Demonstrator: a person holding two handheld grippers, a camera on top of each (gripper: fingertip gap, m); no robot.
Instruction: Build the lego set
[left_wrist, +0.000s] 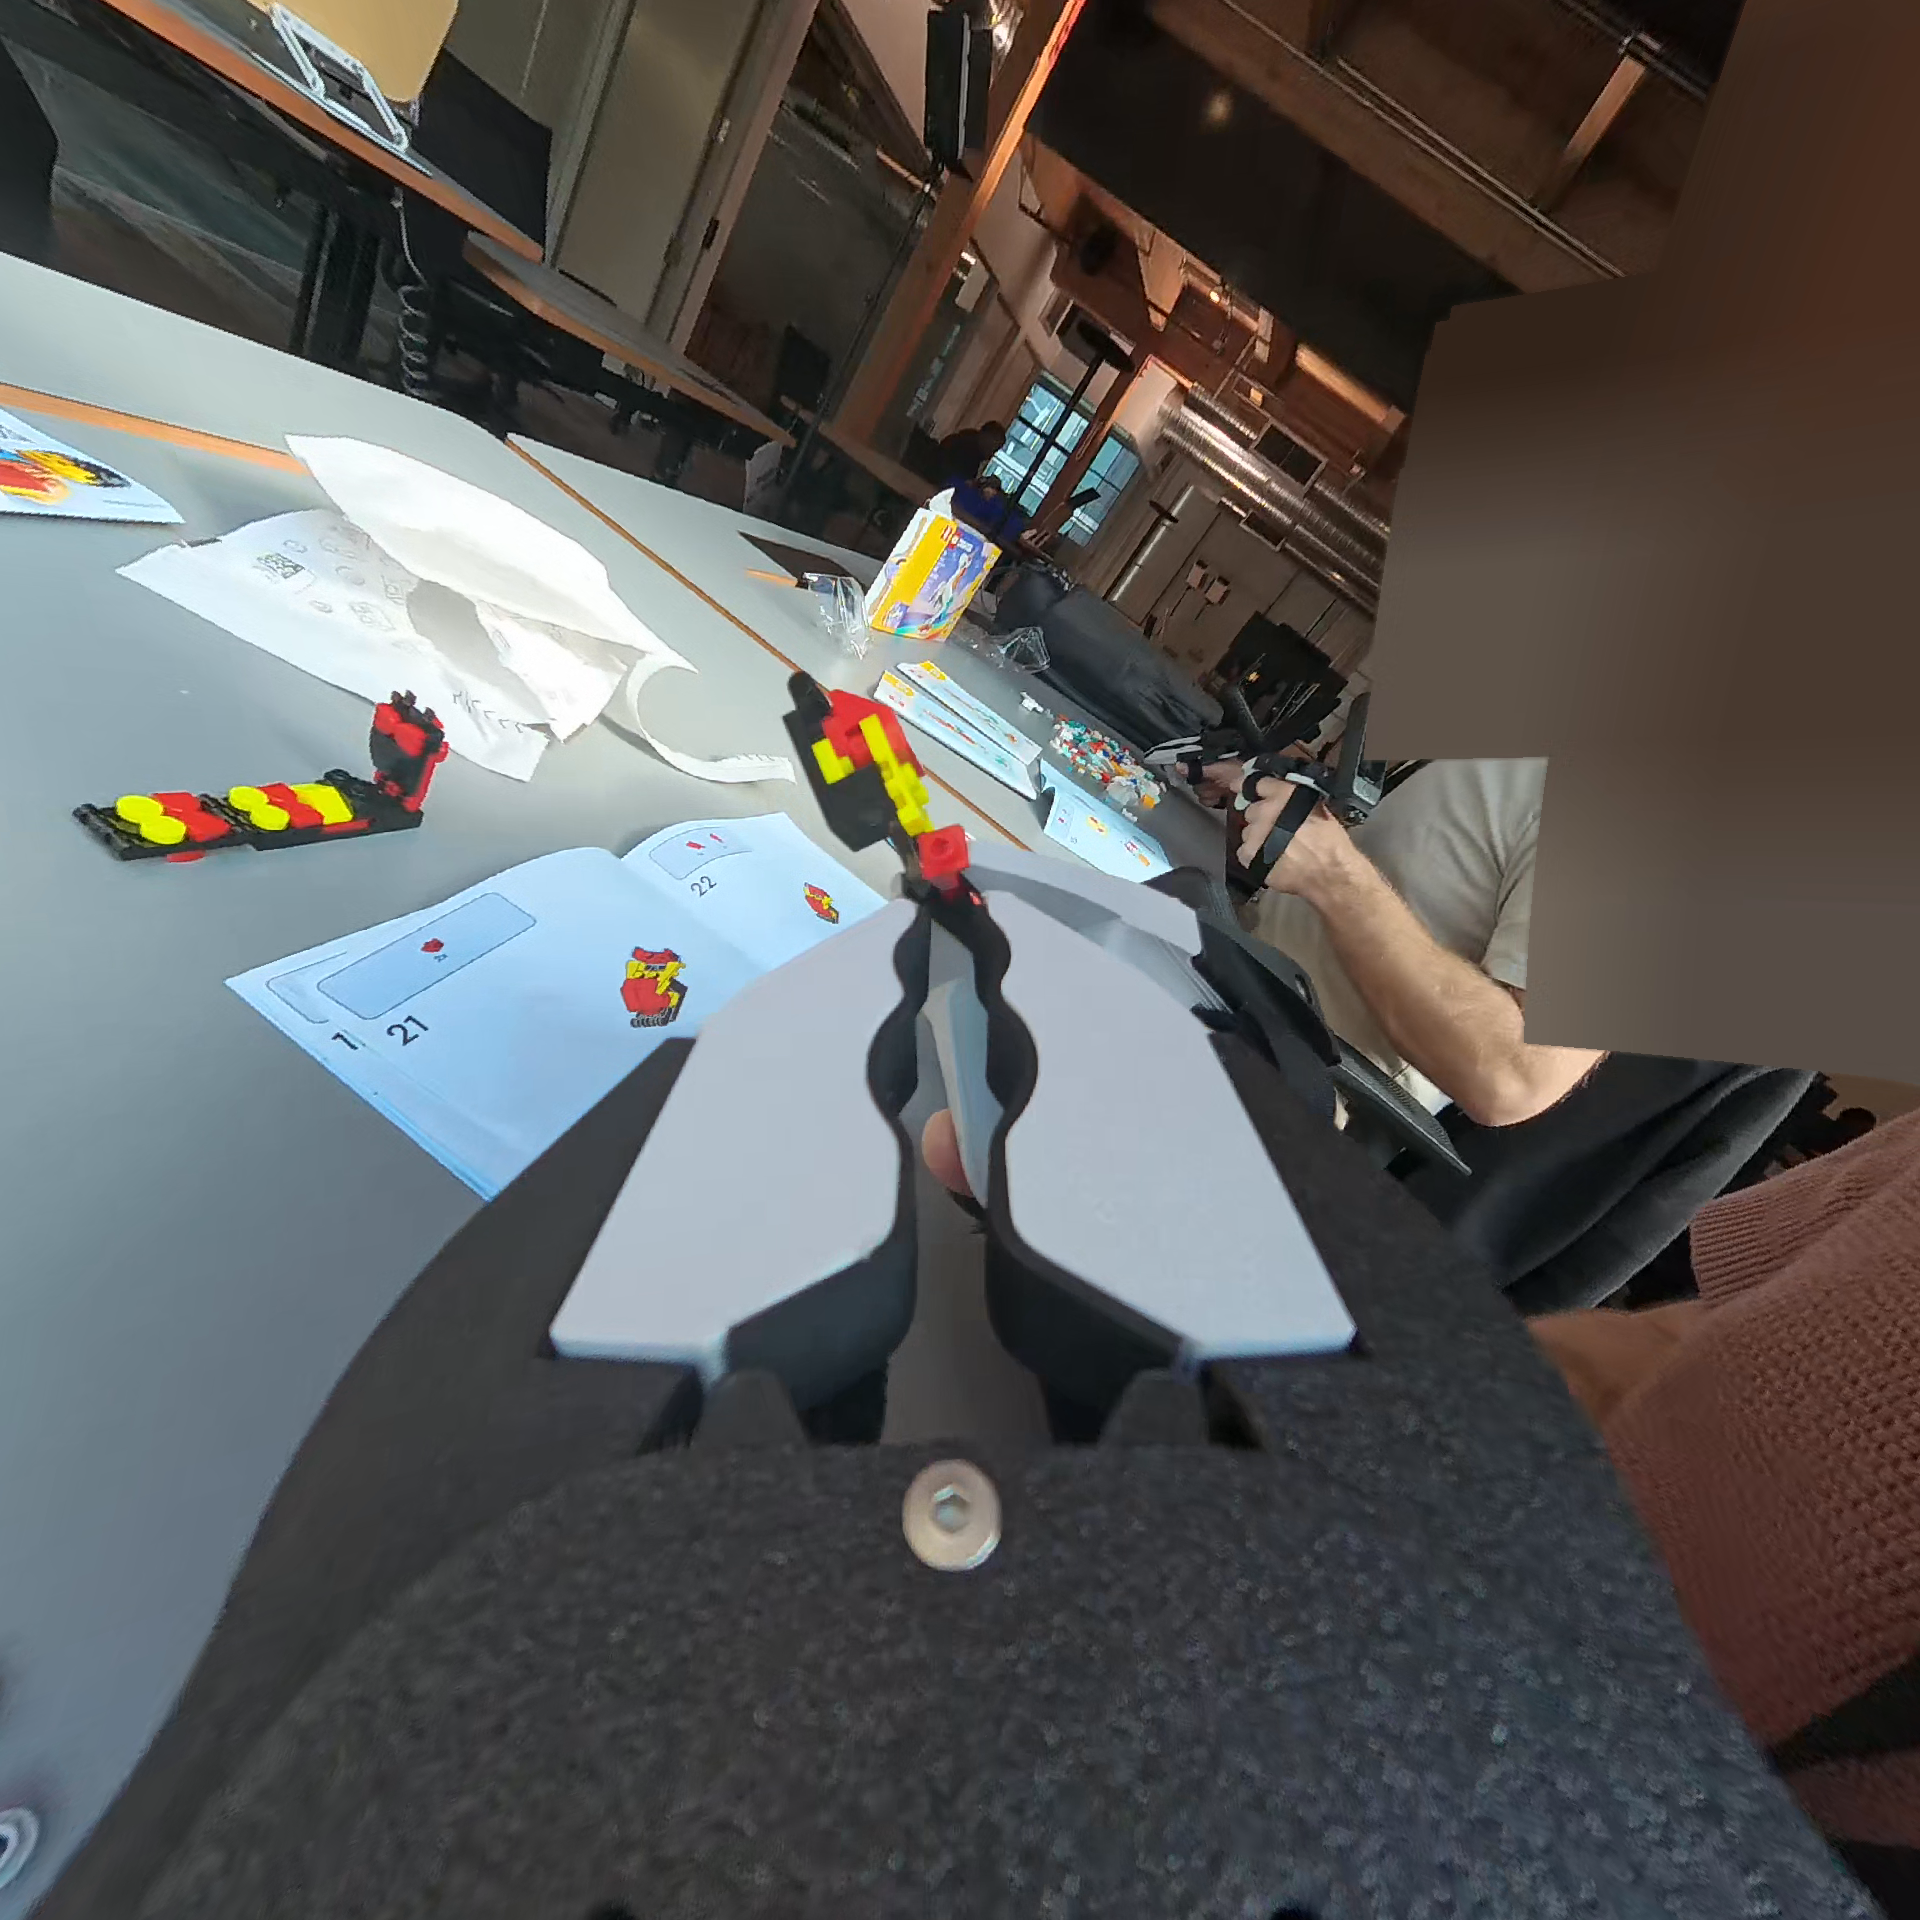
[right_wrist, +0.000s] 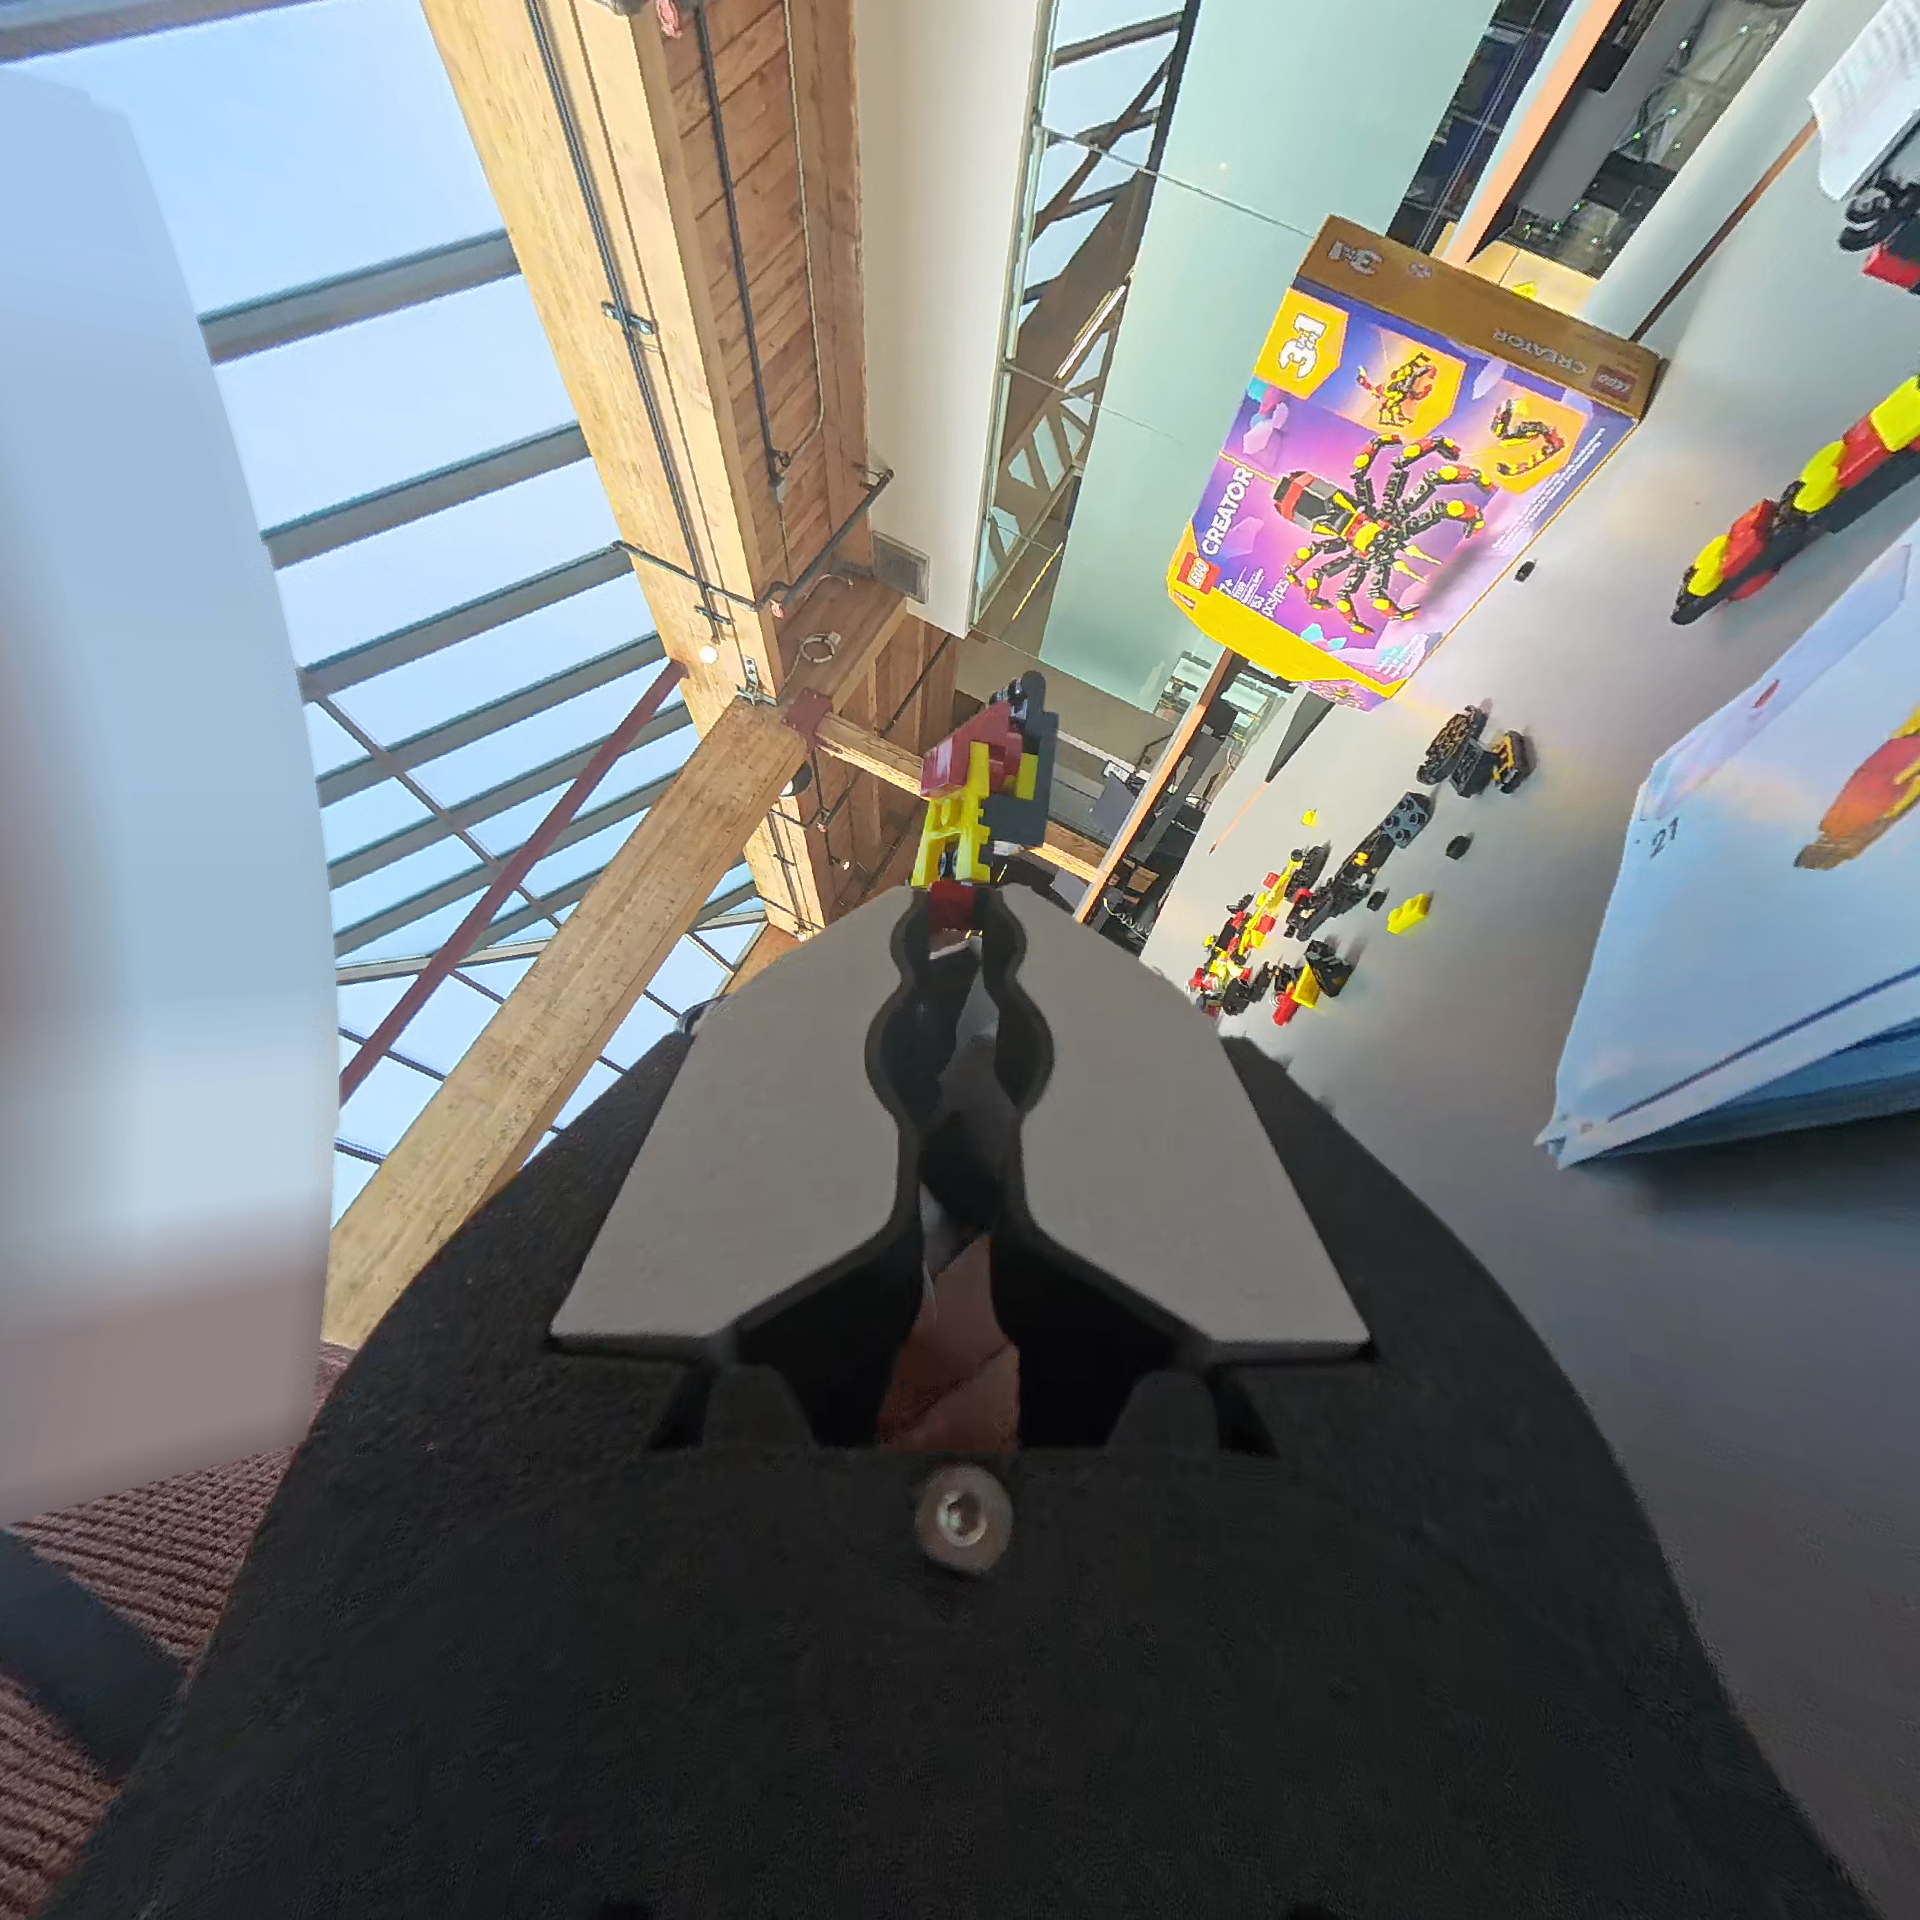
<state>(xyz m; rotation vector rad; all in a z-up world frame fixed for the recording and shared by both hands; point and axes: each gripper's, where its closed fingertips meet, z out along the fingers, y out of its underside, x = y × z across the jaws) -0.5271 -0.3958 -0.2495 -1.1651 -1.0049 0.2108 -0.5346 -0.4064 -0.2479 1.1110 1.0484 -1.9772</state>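
Red-yellow-black studded brick assembly | left hand-held gripper clenched on it | right hand-held gripper likewise

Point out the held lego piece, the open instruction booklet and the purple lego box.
held lego piece (left_wrist: 860, 764): left wrist view, yellow middle.
open instruction booklet (left_wrist: 499, 997): left wrist view, left page.
purple lego box (right_wrist: 1382, 488): right wrist view, front face.
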